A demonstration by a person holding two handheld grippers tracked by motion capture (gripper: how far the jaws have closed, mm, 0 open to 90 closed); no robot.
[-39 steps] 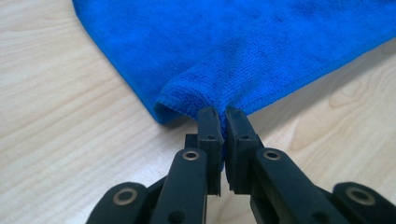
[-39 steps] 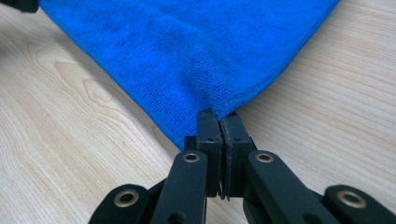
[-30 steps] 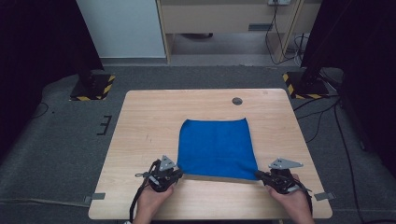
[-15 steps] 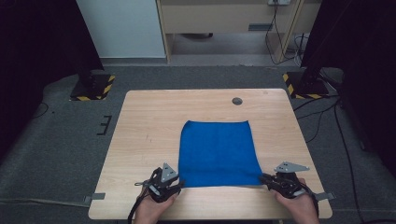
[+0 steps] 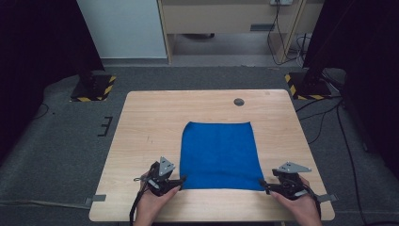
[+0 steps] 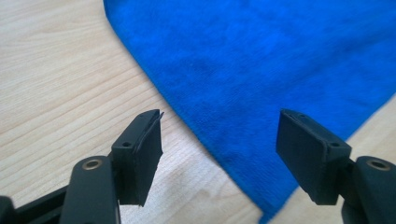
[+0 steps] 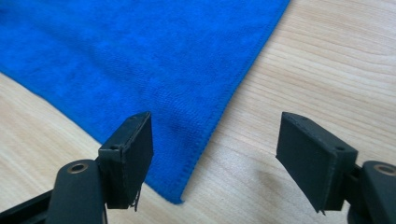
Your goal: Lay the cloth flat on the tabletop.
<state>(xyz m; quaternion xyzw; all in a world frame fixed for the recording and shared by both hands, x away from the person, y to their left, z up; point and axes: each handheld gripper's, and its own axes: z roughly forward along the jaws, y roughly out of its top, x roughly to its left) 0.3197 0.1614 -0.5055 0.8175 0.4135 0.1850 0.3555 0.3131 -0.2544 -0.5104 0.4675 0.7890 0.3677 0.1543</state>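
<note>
A blue cloth (image 5: 220, 154) lies flat on the wooden table (image 5: 150, 122), its near edge toward the person. My left gripper (image 5: 182, 179) sits at the cloth's near left corner (image 6: 268, 212). Its jaws have just been opening and stand apart, with the corner lying on the wood between them, untouched. My right gripper (image 5: 261, 184) sits at the near right corner (image 7: 175, 198). Its jaws have also just been opening, and the corner rests loose between them. Each gripper is held by a hand near the table's front edge.
A small dark round disc (image 5: 239, 101) sits in the tabletop near the far edge. Black stands with yellow-striped bases (image 5: 91, 87) flank the table on the grey floor. Cables (image 5: 329, 117) run along the right side. Bare wood surrounds the cloth.
Both grippers drew the cloth's near edge toward the person, laying it out longer, then opened and let go of its corners.
</note>
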